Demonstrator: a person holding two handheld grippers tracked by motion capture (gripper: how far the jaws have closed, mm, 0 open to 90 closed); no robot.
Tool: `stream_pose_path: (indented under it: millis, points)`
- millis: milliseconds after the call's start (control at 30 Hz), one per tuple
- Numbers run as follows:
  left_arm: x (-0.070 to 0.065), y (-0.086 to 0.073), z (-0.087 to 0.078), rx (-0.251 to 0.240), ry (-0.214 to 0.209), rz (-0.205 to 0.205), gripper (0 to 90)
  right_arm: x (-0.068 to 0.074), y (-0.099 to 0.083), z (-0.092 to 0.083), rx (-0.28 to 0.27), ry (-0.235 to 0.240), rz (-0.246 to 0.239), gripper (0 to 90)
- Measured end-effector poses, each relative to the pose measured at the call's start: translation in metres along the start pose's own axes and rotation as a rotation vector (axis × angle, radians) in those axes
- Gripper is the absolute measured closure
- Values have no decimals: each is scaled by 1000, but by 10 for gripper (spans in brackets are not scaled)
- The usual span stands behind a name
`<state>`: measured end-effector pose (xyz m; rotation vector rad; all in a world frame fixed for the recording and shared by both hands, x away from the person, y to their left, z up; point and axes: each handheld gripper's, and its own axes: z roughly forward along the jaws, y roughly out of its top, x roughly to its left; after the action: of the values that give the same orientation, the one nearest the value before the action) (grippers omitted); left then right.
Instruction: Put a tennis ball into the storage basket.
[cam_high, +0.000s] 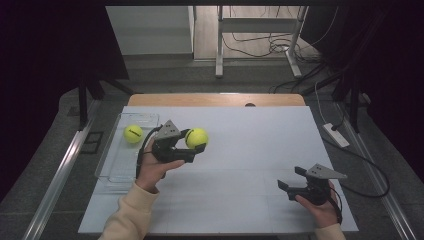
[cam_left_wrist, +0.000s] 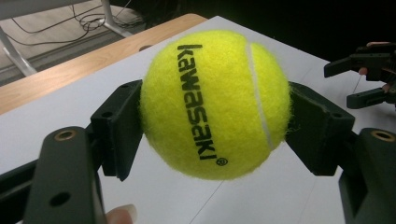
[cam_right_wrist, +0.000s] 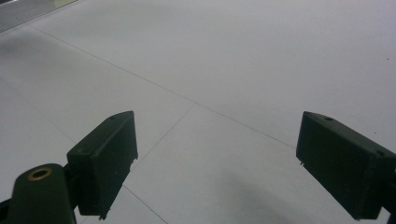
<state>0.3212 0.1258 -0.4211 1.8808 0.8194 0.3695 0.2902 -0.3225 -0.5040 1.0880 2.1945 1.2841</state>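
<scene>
Near the counter's front right corner, the right tool (cam_high: 291, 178) hovers with jaws apart, holding nothing. Left tool (cam_high: 196, 140) clamps a yellow tennis ball (cam_high: 196, 137) above the counter (cam_high: 250, 150), toward its left edge.

You have two tennis balls (cam_high: 196, 137) (cam_high: 133, 133) here. You also have one clear tray (cam_high: 114, 162) and two tongs (cam_high: 198, 141) (cam_high: 291, 179).
</scene>
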Motion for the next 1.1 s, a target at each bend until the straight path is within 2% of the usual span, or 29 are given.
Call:
stream_pose_path:
  millis: [433,1100]
  points:
    - [7,0,-6,-12,13,-13,273,0,0,0,-2,1,-1,126]
    - [25,-1,-26,-58,82,-55,273,0,0,0,-2,1,0,126]
